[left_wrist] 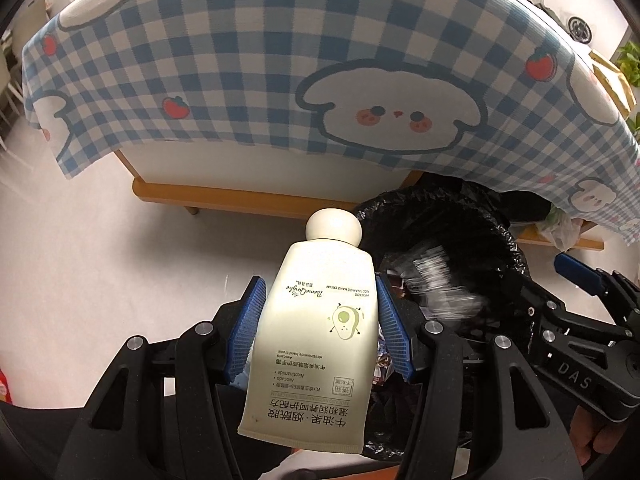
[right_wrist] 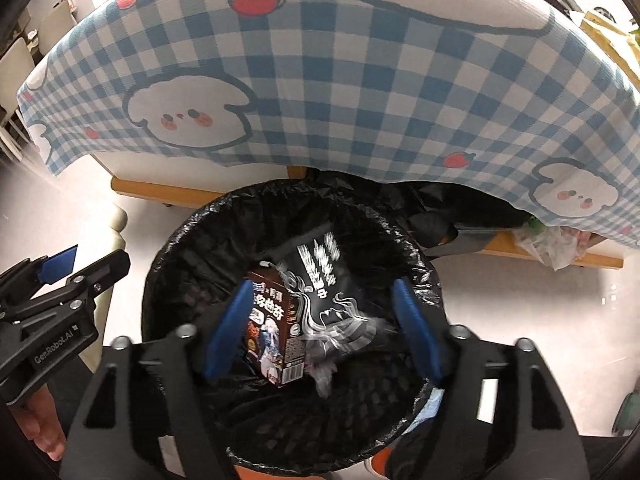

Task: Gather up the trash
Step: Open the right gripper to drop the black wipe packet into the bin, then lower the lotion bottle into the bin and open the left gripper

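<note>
While the left gripper (left_wrist: 320,332) clamps its blue ribbed pads on the cream plastic hand-cream tube with the round cap (left_wrist: 316,332), the right gripper (right_wrist: 320,328) hangs with its jaws spread wide over the round bin lined with a crinkled black plastic bag (right_wrist: 192,224), nothing pressed between its pads. Below it a black printed snack packet (right_wrist: 324,276) is smeared by blur, so it is probably falling free into the bin, beside a brown printed carton (right_wrist: 272,332) already lying inside.

The tube sits cap-forward and tilted, just beside the bin's rim rather than over the opening. To drop it cleanly, the left hand should carry it across above the middle of the liner before the pads part, keeping clear of the right gripper. The tube looks smooth, soft-walled and pale, with an avocado drawing on its printed face.
</note>
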